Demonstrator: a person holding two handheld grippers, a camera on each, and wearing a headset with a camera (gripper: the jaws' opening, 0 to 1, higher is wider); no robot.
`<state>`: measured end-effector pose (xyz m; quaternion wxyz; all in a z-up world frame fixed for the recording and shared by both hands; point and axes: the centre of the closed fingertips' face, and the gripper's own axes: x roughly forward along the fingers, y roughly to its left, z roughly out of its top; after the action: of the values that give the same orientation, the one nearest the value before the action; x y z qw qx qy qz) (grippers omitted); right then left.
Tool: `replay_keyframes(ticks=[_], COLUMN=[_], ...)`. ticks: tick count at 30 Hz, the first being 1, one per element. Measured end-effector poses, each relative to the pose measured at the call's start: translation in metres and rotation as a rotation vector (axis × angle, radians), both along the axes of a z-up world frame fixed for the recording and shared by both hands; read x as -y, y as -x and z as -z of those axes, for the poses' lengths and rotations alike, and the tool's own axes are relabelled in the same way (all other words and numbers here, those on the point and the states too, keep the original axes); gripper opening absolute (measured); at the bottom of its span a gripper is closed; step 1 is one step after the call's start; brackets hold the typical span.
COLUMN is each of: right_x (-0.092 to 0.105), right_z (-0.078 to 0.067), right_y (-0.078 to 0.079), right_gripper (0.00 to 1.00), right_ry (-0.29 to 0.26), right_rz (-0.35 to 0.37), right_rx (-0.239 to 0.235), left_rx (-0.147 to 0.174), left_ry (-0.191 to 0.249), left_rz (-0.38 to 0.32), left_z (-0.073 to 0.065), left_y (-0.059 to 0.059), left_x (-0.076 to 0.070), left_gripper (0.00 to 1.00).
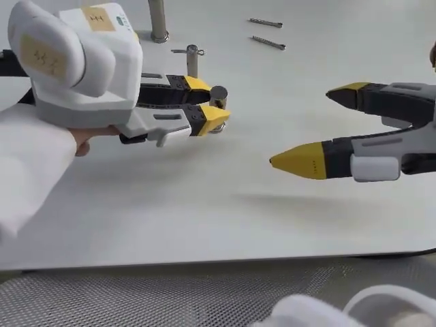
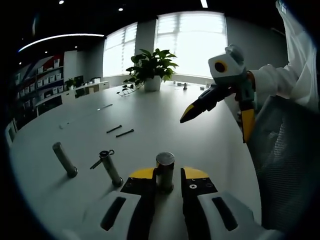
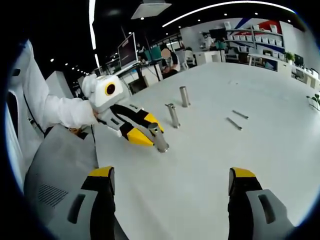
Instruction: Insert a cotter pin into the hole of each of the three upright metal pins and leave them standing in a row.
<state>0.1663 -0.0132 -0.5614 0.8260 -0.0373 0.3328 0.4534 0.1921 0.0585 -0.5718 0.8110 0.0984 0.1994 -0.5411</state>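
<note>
My left gripper [image 1: 214, 102] is shut on the nearest upright metal pin [image 1: 219, 95], which stands on the white table; its jaws press both sides of the pin [image 2: 165, 169]. Behind it a second upright pin [image 1: 193, 61] has a cotter pin [image 1: 185, 51] through its top. A third, bare pin [image 1: 158, 20] stands farthest back. Two loose cotter pins [image 1: 267, 43] [image 1: 265, 22] lie flat at the back right. My right gripper [image 1: 310, 128] hovers wide open to the right of the held pin with nothing in it, and its jaws [image 3: 172, 176] point toward the left gripper [image 3: 131, 124].
The white table [image 1: 225, 204] runs to a front edge near me, with a grey mesh surface [image 1: 136, 293] below it. A potted plant [image 2: 152, 67] stands far down the table. A person sits at a desk in the background [image 3: 167, 60].
</note>
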Motion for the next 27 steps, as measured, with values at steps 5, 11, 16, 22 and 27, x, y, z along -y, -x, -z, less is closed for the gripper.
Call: replay_keyframes(ticks=[5, 11, 16, 22, 27], right_x=[0.001, 0.0, 0.002, 0.002, 0.003], right_z=[-0.002, -0.006, -0.006, -0.006, -0.007], right_y=[-0.001, 0.003, 0.004, 0.005, 0.007], right_gripper=[0.93, 0.93, 0.93, 0.93, 0.93], right_ry=[0.001, -0.002, 0.002, 0.004, 0.008], right_rz=[0.002, -0.008, -0.01, -0.01, -0.013], right_rx=[0.007, 0.011, 0.01, 0.01, 0.01], left_rx=[-0.05, -0.097, -0.135, -0.142, -0.136], left_ry=[-0.003, 0.058, 0.068, 0.069, 0.075], left_rz=[0.039, 0.039, 0.067, 0.041, -0.023], left_z=[0.004, -0.002, 0.004, 0.003, 0.001], left_y=[0.013, 0.023, 0.035, 0.049, 0.044], left_x=[-0.001, -0.006, -0.018, -0.02, -0.026], left_gripper=[0.39, 0.66, 0.85, 0.99, 0.99])
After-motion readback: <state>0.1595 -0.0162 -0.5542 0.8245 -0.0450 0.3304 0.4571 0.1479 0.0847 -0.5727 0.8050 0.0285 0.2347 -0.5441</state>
